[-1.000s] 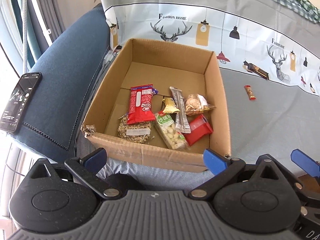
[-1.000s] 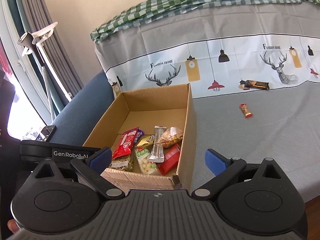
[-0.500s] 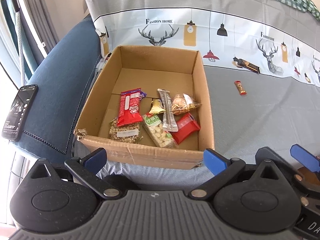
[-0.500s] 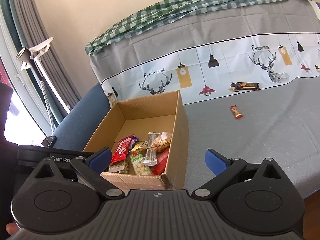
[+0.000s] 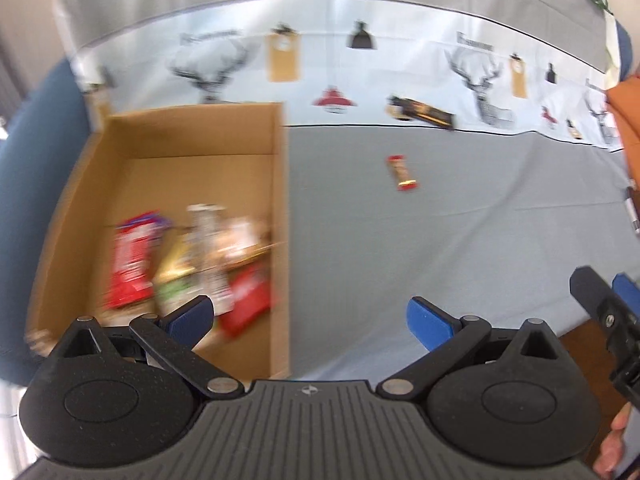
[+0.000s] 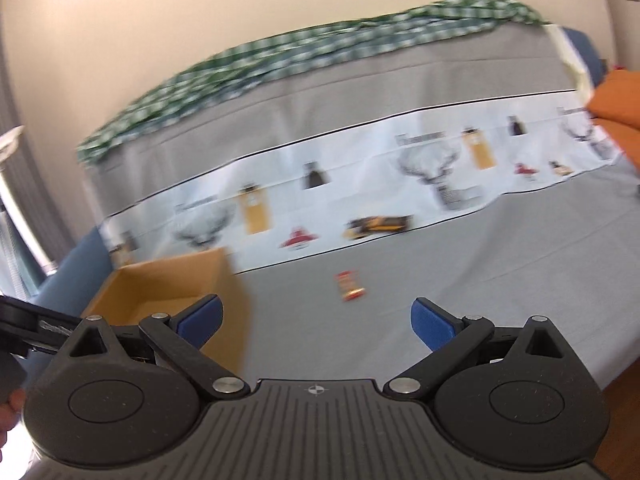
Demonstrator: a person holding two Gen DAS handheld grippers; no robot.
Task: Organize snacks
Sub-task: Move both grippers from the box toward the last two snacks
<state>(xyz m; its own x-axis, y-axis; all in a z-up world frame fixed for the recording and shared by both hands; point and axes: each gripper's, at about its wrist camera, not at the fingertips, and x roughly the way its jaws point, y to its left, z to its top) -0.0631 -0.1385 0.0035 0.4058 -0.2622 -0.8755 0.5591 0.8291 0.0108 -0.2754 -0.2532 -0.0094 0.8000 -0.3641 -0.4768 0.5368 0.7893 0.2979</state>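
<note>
A cardboard box (image 5: 280, 208) (image 6: 236, 292) stands on the grey cloth at the left and holds several snack packets (image 5: 132, 264), blurred in the left wrist view. A small red snack bar (image 5: 402, 174) (image 6: 350, 286) lies loose on the cloth to the box's right. A dark, gold-printed bar (image 5: 422, 112) (image 6: 380, 224) lies farther back on the printed white band. My left gripper (image 5: 310, 318) is open and empty near the box's front right corner. My right gripper (image 6: 316, 320) is open and empty, well short of the red bar.
Grey cloth with a deer-print band covers the surface; its front edge (image 6: 624, 364) drops off at the lower right. An orange cushion (image 6: 616, 98) sits at the far right. Green checked fabric (image 6: 320, 52) tops the backrest. A blue cushion (image 5: 24, 160) lies left of the box.
Both views have swung right and are motion-blurred. The box has slid toward the left of each view, and the loose bars now sit nearer the centre. Both grippers stay open.
</note>
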